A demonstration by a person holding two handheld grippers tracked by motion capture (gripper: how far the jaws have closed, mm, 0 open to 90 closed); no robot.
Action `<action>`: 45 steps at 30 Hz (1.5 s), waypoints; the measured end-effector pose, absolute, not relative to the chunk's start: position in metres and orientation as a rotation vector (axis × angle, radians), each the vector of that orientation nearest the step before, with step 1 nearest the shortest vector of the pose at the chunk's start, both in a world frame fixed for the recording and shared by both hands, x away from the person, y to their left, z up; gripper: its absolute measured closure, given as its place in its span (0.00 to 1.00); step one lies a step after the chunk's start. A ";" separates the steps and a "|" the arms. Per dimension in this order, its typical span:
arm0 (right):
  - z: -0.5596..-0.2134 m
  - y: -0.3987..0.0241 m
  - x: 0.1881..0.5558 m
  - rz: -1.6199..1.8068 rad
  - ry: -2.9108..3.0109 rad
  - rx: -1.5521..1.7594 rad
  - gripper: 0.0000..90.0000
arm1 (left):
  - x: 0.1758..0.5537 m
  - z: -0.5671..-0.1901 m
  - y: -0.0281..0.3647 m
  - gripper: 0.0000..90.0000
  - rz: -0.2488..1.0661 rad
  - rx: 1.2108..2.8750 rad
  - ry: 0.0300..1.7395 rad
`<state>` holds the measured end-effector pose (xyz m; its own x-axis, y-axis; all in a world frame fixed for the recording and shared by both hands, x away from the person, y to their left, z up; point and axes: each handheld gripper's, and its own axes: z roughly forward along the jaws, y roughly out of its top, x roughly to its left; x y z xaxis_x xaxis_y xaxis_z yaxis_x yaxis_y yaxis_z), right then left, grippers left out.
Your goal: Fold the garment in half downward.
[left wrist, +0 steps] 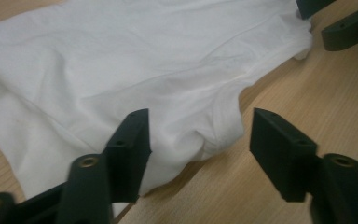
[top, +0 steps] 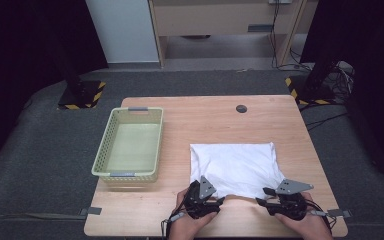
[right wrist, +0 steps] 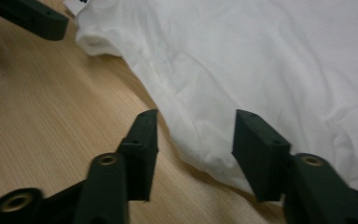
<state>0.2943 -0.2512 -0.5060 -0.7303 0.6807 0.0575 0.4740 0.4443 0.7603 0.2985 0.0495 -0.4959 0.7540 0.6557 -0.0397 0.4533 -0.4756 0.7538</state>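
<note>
White cloth (top: 235, 167) lies flat on the wooden table (top: 180, 220). My left gripper (top: 215, 202) and right gripper (top: 261, 196) sit released at its near edge, pads clear of the fabric.

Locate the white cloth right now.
High view: the white cloth lies on the table's right half, right of the green basket, near edge by both grippers.
</note>
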 end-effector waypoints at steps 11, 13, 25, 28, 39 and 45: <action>-0.496 -0.226 0.307 1.133 2.473 0.966 0.06 | 0.344 -0.471 0.047 0.04 0.280 2.273 0.840; -0.493 -0.219 0.310 1.147 2.485 0.958 0.06 | 0.354 -0.468 0.049 0.07 0.295 2.280 0.858; -0.470 -0.183 0.321 1.187 2.514 0.877 0.07 | 0.387 -0.458 0.059 0.04 0.287 2.282 0.927; -0.467 -0.177 0.322 1.188 2.550 0.886 0.08 | 0.389 -0.453 0.059 0.05 0.291 2.275 0.925; -0.454 -0.155 0.326 1.139 2.596 0.825 0.07 | 0.404 -0.434 0.051 0.05 0.291 2.297 0.921; -0.455 -0.140 0.326 1.145 2.612 0.787 0.08 | 0.416 -0.433 0.049 0.05 0.298 2.307 0.946</action>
<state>0.3261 -0.1402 -0.4549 -0.8431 0.5360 0.0435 0.3952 0.5627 0.7261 0.4162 0.0490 -0.4335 0.7178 0.6958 -0.0248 0.5559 -0.5513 0.6221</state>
